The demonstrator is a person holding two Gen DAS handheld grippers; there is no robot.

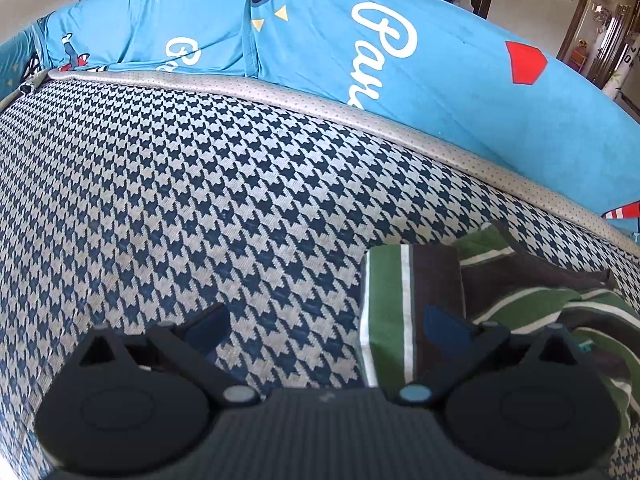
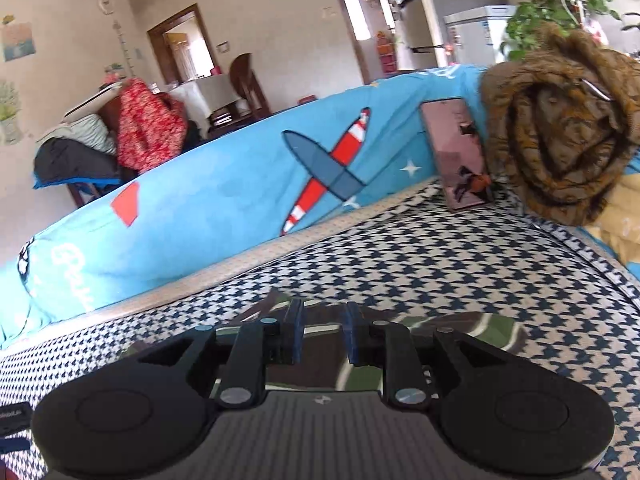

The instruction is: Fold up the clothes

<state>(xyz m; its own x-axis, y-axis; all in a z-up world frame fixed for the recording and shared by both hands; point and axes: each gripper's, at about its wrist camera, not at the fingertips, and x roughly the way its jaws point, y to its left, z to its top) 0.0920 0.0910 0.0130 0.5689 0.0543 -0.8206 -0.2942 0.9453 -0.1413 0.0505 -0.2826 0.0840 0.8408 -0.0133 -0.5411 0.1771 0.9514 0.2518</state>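
Note:
A green, brown and white striped garment [image 1: 404, 300] lies on the blue-and-grey houndstooth sofa seat [image 1: 200, 200], at the lower right of the left wrist view. My left gripper [image 1: 324, 328] is open wide; its right finger hangs over the garment's left edge, its left finger over bare seat. In the right wrist view the same garment [image 2: 460, 330] lies flat under my right gripper [image 2: 322, 330], whose blue-padded jaws stand a narrow gap apart with nothing visibly pinched between them.
A bright blue printed cover [image 1: 360, 40] drapes the sofa back [image 2: 200, 208]. A pink phone [image 2: 460, 152] leans against it. A brown fur-trimmed coat [image 2: 560, 136] is piled at the right. A chair with clothes [image 2: 120, 136] stands behind.

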